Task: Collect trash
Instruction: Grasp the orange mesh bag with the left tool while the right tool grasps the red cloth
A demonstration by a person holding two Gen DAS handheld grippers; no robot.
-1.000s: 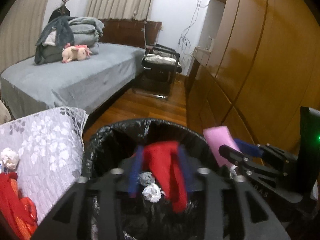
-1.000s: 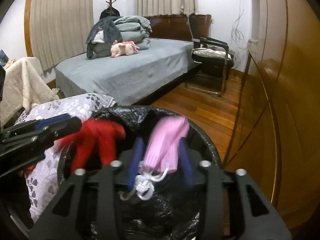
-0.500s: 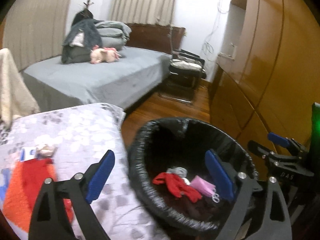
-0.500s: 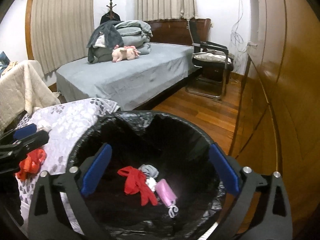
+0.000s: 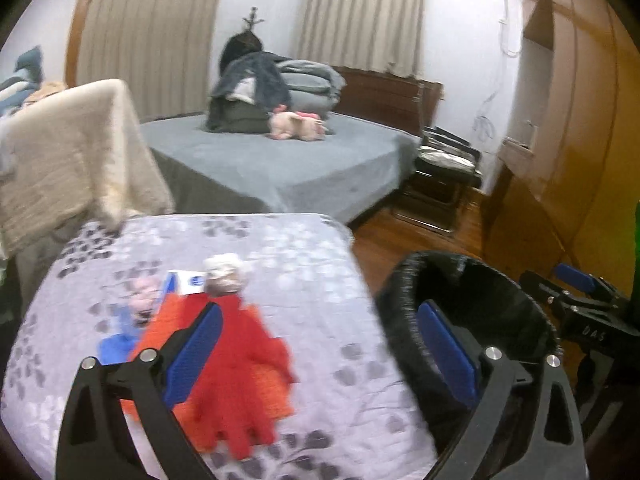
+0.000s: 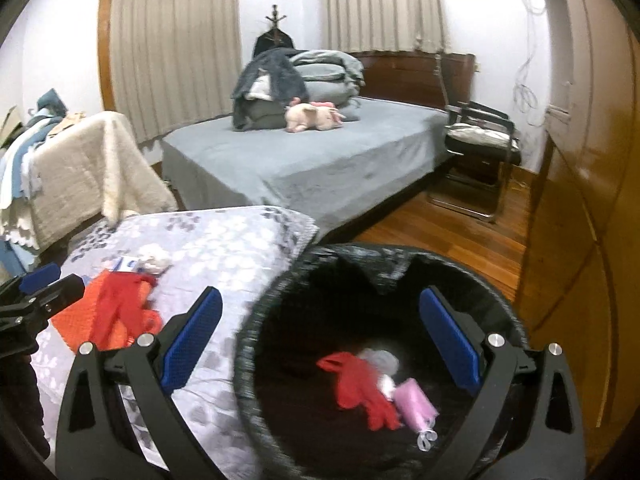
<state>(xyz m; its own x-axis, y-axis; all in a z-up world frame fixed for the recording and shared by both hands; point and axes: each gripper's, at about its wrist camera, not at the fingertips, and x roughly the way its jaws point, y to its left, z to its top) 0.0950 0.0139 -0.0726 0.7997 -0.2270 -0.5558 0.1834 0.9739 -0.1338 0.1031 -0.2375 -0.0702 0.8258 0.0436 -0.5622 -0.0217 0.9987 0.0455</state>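
A black-lined trash bin [image 6: 256,344] stands beside a table with a floral grey cloth [image 5: 312,264]. Inside the bin lie a red glove [image 6: 360,384], a pink mask [image 6: 414,402] and crumpled tissues [image 6: 380,360]. On the table lie a second red glove [image 5: 240,360] on an orange cloth [image 5: 276,396], a crumpled tissue [image 5: 224,276], a small white and blue packet [image 5: 186,282] and a blue item [image 5: 116,346]. My left gripper [image 5: 320,356] is open and empty above the table's edge, over the red glove. My right gripper [image 6: 320,344] is open and empty above the bin.
A grey bed [image 6: 320,160] with folded bedding and a pink plush toy [image 6: 312,116] lies behind. A chair [image 6: 480,148] stands at the back right. Wooden wardrobes [image 6: 580,200] line the right. A cream-covered seat [image 6: 80,168] stands left of the table.
Both grippers opened and dropped the red glove and the pink mask into the bin. The left gripper then swung left over the table; the right gripper drew back and rose.
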